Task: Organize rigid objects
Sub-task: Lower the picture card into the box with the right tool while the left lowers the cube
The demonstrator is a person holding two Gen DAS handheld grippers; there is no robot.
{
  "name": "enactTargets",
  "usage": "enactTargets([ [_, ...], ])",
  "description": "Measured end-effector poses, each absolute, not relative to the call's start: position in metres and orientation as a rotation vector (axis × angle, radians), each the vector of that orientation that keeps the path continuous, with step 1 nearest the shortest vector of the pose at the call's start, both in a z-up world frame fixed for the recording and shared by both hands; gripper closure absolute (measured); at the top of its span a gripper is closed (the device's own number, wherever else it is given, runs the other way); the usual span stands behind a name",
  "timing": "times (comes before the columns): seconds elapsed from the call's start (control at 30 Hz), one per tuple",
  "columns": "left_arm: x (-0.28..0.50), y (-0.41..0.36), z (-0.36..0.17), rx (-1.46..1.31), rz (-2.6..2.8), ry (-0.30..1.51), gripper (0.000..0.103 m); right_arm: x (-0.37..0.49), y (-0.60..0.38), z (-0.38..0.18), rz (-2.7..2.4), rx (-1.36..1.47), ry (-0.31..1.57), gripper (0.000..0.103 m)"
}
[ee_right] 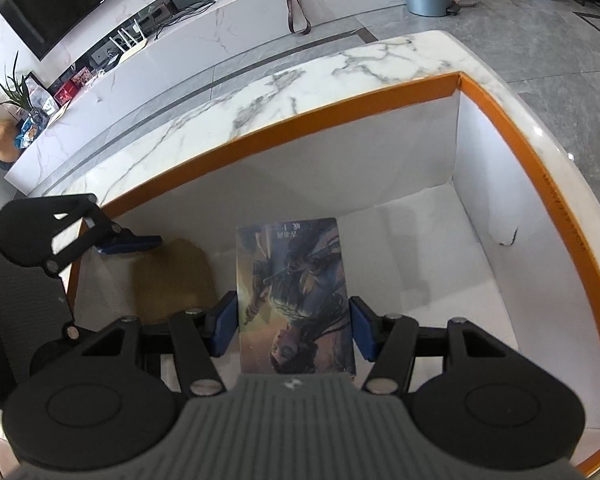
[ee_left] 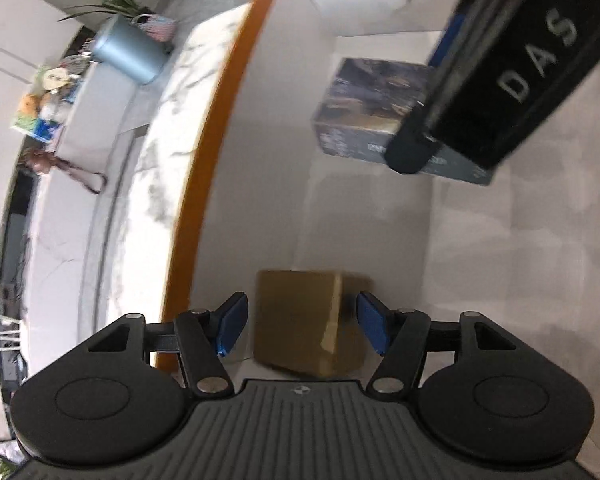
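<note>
Right wrist view: the right gripper [ee_right: 294, 328] clamps a glossy illustrated box [ee_right: 294, 292] between blue pads, low centre. Left of it, the left gripper [ee_left: 302, 328] stands open around a matte tan box [ee_left: 308, 320], inside an orange-rimmed white tray [ee_right: 340, 104] on the marble worktop [ee_right: 300, 76].

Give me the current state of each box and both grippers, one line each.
Orange-rimmed box: open, lid off, sitting on the marble table.
Brown box: resting inside the big box, between the fingers, gaps either side.
Picture box: inside the big box, clamped between the right fingers.
Left gripper: open, straddling the brown box.
Right gripper: shut on the picture box.
</note>
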State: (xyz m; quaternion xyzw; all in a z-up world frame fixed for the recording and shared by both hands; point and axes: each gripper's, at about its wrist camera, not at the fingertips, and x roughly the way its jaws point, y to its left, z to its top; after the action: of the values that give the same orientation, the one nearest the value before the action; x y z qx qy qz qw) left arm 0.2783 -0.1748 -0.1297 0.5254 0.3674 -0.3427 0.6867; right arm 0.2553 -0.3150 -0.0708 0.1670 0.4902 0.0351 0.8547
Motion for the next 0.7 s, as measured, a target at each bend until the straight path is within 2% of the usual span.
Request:
enactTargets([
  [0.2, 0.277, -0.163, -0.114, 1.088, -0.725, 0.809, 0.028, 0.261, -0.305, -0.075, 0.09, 0.342, 1.057, 0.044],
  [0.4, 0.271, -0.134, -0.068, 0.788, -0.618, 0.756, 0.026, 0.278, -0.29, -0.076, 0.11, 0.32, 1.086, 0.044],
  [0.7, 0.276, -0.084, -0.051, 0.298, -0.492, 0.937, 0.027, 0.309, -0.264, -0.094, 0.121, 0.274, 1.158, 0.043],
])
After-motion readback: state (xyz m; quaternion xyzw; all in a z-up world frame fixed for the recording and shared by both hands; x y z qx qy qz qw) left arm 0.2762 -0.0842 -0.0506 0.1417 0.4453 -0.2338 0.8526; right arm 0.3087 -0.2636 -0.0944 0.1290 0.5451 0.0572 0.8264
